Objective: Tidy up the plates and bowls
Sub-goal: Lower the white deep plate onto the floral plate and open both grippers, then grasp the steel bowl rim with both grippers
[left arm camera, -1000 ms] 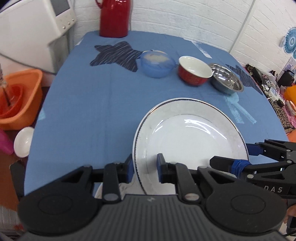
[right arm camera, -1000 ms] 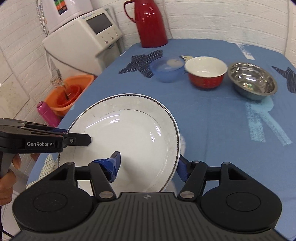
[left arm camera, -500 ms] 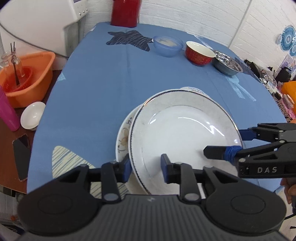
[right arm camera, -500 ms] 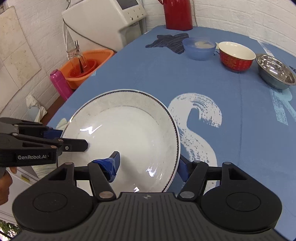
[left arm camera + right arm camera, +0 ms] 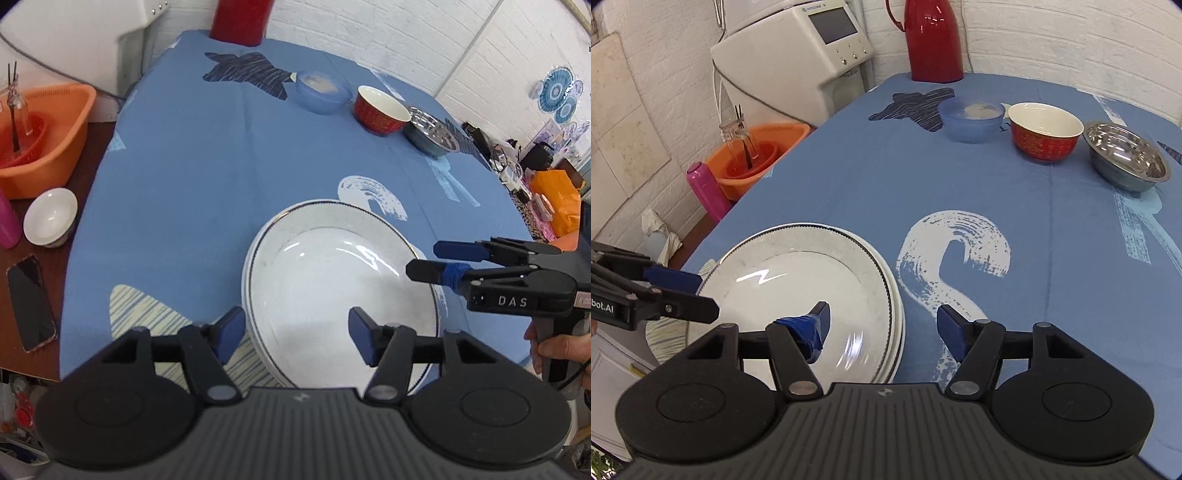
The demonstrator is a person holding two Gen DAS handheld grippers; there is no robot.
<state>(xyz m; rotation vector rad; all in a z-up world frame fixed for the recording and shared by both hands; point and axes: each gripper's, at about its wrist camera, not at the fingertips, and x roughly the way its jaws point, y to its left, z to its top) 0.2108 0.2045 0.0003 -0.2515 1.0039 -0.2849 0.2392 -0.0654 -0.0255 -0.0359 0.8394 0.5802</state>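
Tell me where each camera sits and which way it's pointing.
Left wrist: on the left gripper, looking across the plates toward the bowls; right gripper and a hand show.
Right wrist: on the right gripper, facing the same way; left gripper shows.
Both share plates, red bowl and red jug.

black grippers | blue-padded fingers | "DAS", "bot.AI" lettering | silver screws

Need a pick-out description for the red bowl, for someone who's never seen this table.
On the blue tablecloth, look to the far end near the tall red thermos, where three bowls sit in a row. The red bowl is the middle one, between the translucent blue bowl and the stainless steel bowl. It alone is red outside with a plain white interior.
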